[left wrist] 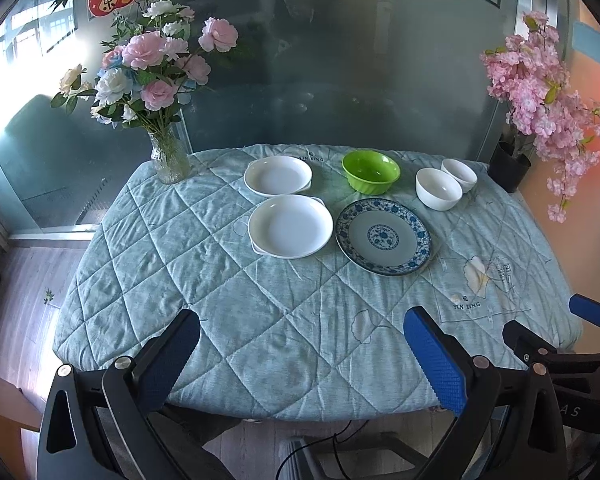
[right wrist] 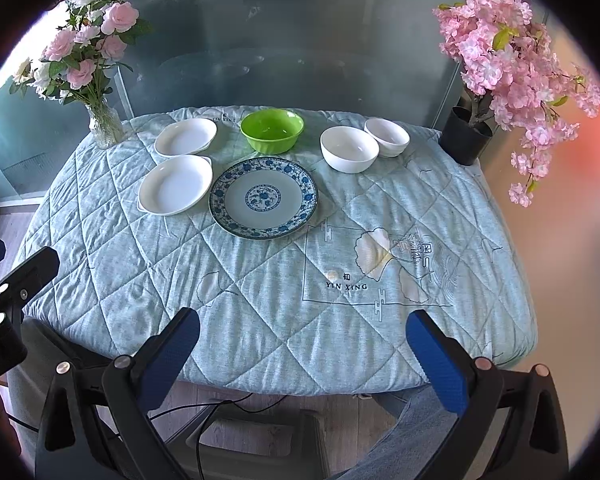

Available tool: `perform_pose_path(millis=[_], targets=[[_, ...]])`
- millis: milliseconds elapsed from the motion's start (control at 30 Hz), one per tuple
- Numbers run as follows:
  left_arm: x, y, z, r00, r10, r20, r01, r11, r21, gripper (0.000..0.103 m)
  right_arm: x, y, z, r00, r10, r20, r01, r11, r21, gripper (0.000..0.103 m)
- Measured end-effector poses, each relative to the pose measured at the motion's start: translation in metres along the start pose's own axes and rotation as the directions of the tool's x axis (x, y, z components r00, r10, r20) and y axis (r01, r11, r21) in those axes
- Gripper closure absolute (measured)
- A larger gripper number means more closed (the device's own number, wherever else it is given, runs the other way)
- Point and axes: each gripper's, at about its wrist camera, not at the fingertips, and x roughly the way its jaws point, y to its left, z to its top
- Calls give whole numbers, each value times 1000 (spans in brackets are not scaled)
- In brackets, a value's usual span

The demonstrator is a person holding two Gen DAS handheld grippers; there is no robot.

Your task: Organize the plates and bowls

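Left view: left gripper [left wrist: 302, 344] fingers wide, empty; plates [left wrist: 290, 226] and bowls [left wrist: 371, 171] unstacked at the far counter [left wrist: 220, 300]. Right view: right gripper [right wrist: 304, 342] likewise spread, empty. We judge sorting unstarted; next, reach for a plate.

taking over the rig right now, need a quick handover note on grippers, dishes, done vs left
Left gripper: open, empty, at the table's near edge.
Right gripper: open, empty, beside it.
On the quilted blue tablecloth, far side: two white handled dishes on the left, blue-patterned round plate in the middle, green plastic bowl behind it, two white bowls on the right, touching.
Done: nothing stacked.
Left: group plates and bowls.
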Motion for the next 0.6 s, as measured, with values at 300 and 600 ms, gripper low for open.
perform_pose_path(millis=[300,600], targets=[[9,0,-1,999,5,-48,-5,1000,3,0,5,3,-2,1000,7,-11,-7,1000,-3,1],[18,-1,-2,996,2,-84,-2,1000,3,0,8,5,-4,1000,10,-22,-10,1000,-3,1]])
